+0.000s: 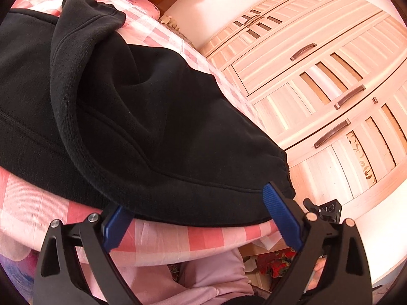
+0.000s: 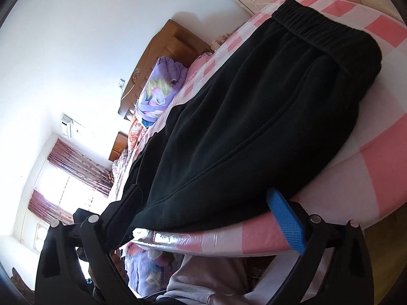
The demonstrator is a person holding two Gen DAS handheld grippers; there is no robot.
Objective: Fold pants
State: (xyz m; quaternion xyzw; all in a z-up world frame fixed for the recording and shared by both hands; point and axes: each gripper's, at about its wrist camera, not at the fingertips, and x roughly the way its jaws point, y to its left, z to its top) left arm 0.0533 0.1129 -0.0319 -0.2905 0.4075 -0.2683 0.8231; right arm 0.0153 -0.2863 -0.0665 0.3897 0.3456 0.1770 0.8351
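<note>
Black fleece pants (image 1: 132, 117) lie on a bed with a pink and white checked sheet (image 1: 178, 241). One leg is folded back over the rest, its cuff (image 1: 101, 12) at the far end. My left gripper (image 1: 195, 216) is open at the near hem, its blue-padded fingers (image 1: 279, 218) on either side of the fabric edge near the bed's edge. In the right wrist view the pants (image 2: 254, 117) stretch away to the elastic waistband (image 2: 318, 30). My right gripper (image 2: 206, 213) is open, straddling the near edge of the pants; its blue pad (image 2: 287, 223) touches the cloth.
A light wooden wardrobe (image 1: 318, 76) stands to the right of the bed. A purple quilt (image 2: 160, 89) and a wooden headboard (image 2: 162, 48) are at the bed's far end. A window with red curtains (image 2: 76, 162) is on the left. The person's pink clothing (image 1: 211, 274) shows below.
</note>
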